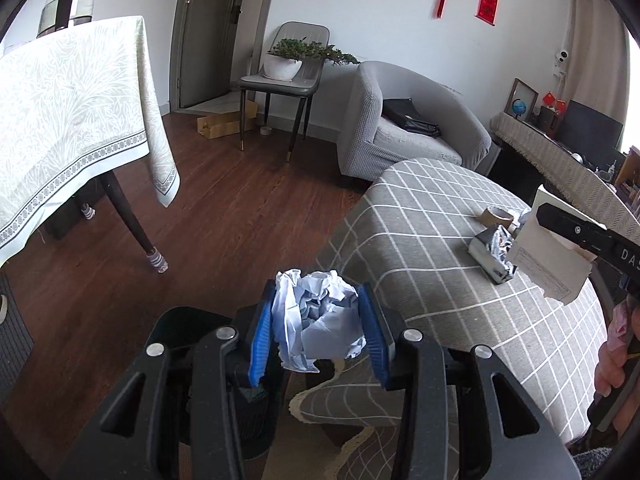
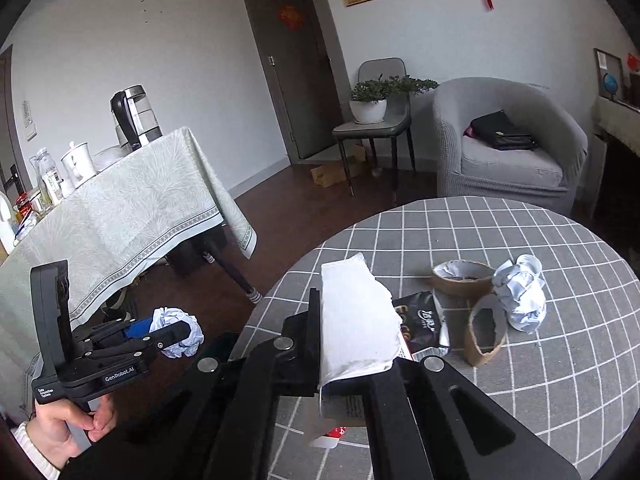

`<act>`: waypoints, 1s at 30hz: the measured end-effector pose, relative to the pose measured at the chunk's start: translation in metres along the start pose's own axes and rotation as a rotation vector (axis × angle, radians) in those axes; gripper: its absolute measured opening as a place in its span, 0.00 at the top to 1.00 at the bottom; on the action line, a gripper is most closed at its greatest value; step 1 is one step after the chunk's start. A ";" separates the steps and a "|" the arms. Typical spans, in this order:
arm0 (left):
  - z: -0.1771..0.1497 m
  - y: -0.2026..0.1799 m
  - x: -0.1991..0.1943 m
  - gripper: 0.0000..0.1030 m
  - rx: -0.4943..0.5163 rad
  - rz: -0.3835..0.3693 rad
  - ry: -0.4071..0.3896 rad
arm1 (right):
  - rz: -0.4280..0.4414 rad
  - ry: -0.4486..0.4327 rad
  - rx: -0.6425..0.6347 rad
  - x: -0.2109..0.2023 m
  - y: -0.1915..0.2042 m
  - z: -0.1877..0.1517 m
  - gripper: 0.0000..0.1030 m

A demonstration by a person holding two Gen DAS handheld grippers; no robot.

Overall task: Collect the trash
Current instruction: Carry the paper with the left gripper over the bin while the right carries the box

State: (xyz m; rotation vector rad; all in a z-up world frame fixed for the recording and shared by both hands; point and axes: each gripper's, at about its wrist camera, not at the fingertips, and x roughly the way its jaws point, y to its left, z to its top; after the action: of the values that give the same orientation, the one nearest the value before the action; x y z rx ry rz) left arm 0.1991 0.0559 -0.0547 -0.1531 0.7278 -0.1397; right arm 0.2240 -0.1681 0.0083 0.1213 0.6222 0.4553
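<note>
Squeezing a crumpled ball of pale blue and white paper between its blue pads, the left gripper hangs over the dark wood floor, just beside the round table with the grey checked cloth. A hand holds that gripper by its handle. The right gripper is clamped tight on a flat white piece of paper and holds it up above the table's edge. More trash lies on the cloth: a black shiny wrapper, a brown tape roll, a bent brown cardboard ring and another crumpled paper ball, all close together. Across the floor stands a second table with a pale green cloth, with a kettle and a white cup on it. A grey armchair with a black bag sits near the wall.
</note>
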 end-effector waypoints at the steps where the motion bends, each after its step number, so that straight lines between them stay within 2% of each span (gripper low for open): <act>1: -0.002 0.006 0.002 0.58 -0.002 0.011 0.006 | 0.010 0.006 -0.004 0.004 0.005 0.000 1.00; 11: -0.019 0.066 0.027 0.58 -0.047 0.101 0.104 | 0.094 0.032 -0.034 0.036 0.059 0.008 1.00; 17: -0.037 0.090 0.049 0.58 -0.037 0.146 0.204 | 0.145 0.059 -0.054 0.059 0.092 0.010 1.00; 30: -0.072 0.137 0.081 0.58 -0.047 0.184 0.391 | 0.233 0.170 -0.107 0.109 0.159 -0.004 1.00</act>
State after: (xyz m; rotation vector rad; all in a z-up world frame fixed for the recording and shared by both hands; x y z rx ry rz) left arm 0.2201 0.1688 -0.1861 -0.1034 1.1309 0.0256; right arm 0.2407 0.0226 -0.0143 0.0536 0.7526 0.7281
